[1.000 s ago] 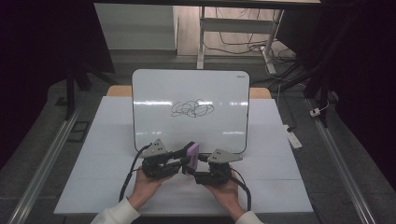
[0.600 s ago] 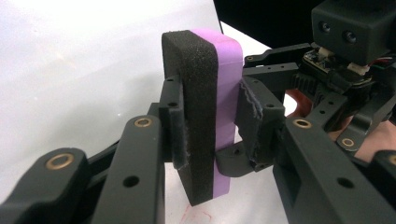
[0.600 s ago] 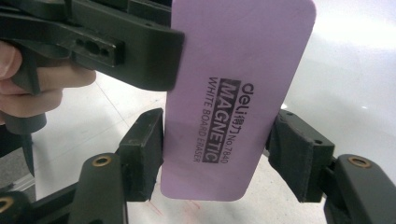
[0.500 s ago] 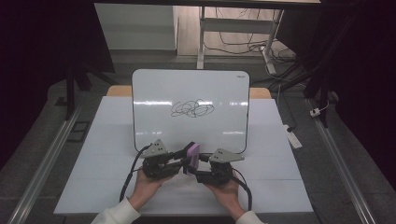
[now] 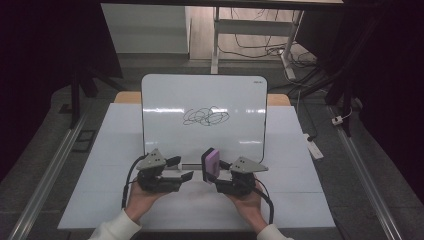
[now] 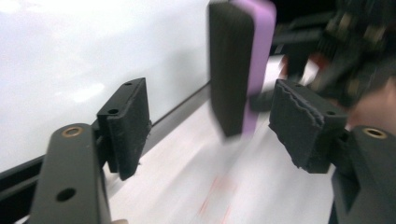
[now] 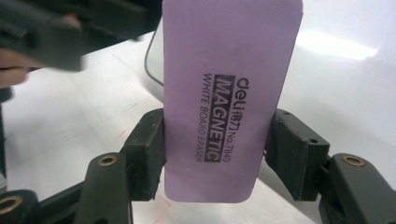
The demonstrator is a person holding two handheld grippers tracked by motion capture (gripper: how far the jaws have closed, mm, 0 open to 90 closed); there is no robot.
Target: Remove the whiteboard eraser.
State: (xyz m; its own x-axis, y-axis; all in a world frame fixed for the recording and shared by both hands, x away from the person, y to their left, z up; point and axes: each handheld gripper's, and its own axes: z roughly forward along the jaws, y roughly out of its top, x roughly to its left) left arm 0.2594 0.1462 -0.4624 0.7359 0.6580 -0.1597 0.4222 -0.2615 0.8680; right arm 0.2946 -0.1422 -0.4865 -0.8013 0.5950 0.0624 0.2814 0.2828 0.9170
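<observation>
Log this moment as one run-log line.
right tongs: shut on eraser | left tongs: open, beside it | whiteboard: scribble unerased

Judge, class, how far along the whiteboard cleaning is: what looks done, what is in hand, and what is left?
Done: the purple eraser is picked up, clamped upright in the right tool. In hand: it is held off the table near the whiteboard's lower edge, with the left tool open and empty beside it. Left: the black scribble is unwiped, so the erasing itself has not begun.
</observation>
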